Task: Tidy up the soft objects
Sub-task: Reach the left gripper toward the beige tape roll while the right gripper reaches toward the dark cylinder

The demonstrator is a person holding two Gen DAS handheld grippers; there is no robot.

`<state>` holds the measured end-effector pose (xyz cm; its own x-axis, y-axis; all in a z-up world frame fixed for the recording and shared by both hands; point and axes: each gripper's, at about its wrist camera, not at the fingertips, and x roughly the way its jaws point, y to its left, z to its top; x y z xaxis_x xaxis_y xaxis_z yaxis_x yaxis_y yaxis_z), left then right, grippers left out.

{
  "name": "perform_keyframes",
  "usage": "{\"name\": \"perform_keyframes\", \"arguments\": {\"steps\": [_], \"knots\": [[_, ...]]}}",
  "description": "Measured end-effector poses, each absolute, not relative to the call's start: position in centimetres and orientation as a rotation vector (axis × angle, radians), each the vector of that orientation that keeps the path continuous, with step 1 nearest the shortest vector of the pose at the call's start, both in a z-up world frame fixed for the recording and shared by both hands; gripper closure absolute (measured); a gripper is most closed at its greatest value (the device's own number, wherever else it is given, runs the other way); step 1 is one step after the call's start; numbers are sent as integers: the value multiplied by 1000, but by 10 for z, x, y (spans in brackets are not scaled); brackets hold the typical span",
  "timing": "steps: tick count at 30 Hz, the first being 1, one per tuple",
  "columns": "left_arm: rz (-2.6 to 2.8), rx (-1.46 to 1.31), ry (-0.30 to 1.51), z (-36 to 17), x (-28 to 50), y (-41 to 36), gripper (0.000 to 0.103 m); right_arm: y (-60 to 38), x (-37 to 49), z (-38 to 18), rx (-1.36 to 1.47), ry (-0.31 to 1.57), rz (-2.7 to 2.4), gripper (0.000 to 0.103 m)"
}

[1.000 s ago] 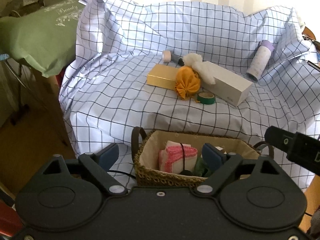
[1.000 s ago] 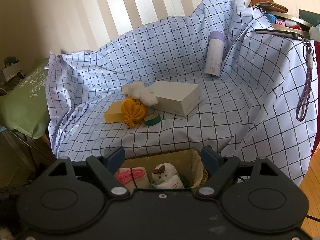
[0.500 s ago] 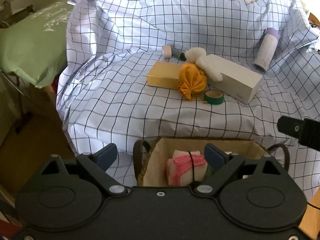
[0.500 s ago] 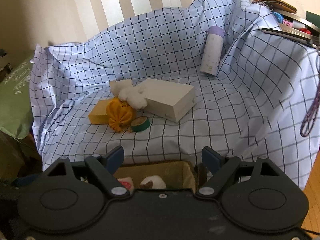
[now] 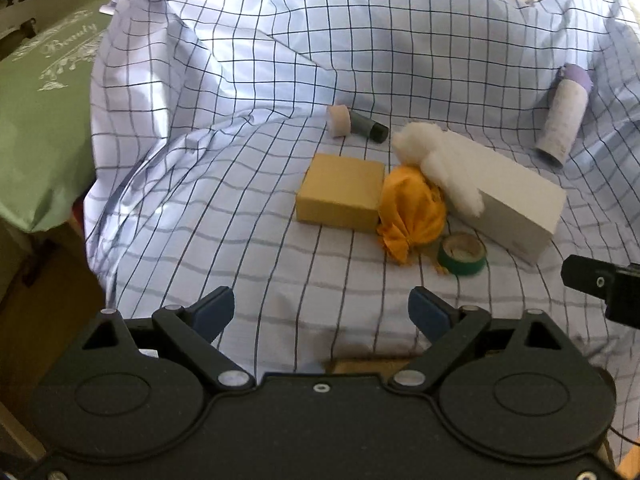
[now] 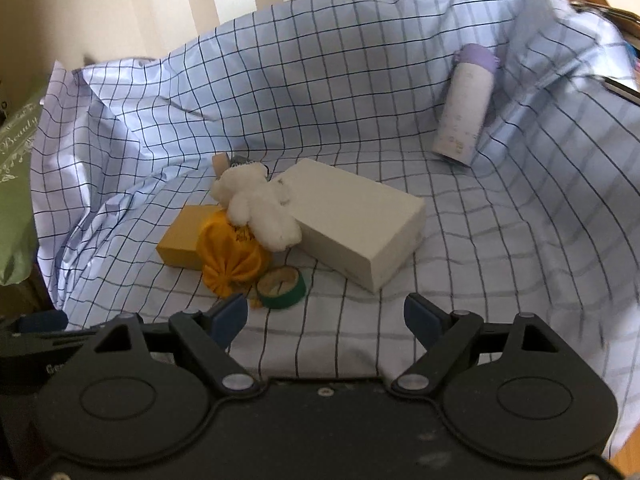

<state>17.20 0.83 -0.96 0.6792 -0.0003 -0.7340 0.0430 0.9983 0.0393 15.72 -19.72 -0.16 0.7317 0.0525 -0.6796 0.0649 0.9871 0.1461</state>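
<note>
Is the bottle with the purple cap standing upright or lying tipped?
Tipped. The bottle lies slanted against a raised fold of the checked cloth, cap end highest.

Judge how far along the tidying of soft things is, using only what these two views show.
Done: nothing these views can confirm. In hand: nothing; the left gripper and right gripper are both open and empty. Left: the white plush toy lying against the white box, and the orange cloth pouch beside the yellow box, both on the checked sheet.

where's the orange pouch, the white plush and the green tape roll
orange pouch [image 6: 230,254]: right wrist view, its gathered front
white plush [image 6: 256,204]: right wrist view, its body
green tape roll [image 5: 462,254]: left wrist view, its top rim
</note>
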Motion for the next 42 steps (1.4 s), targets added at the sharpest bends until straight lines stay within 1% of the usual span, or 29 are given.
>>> {"name": "perform_keyframes", "arguments": {"steps": [12,23,31,37,42], "knots": [[-14,29,849,-17,262,28,12,-173,279,11,73,747,50,16],[-13,60,875,-29,329,41,12,-147,418,0,47,869,128,16],[3,39,886,-38,357,56,12,-123,496,-31,16,997,156,16],[35,24,899,-46,370,69,12,-106,522,-55,-48,1055,170,16],[52,26,901,-51,381,75,12,-112,541,-68,-2,1092,117,17]]}}
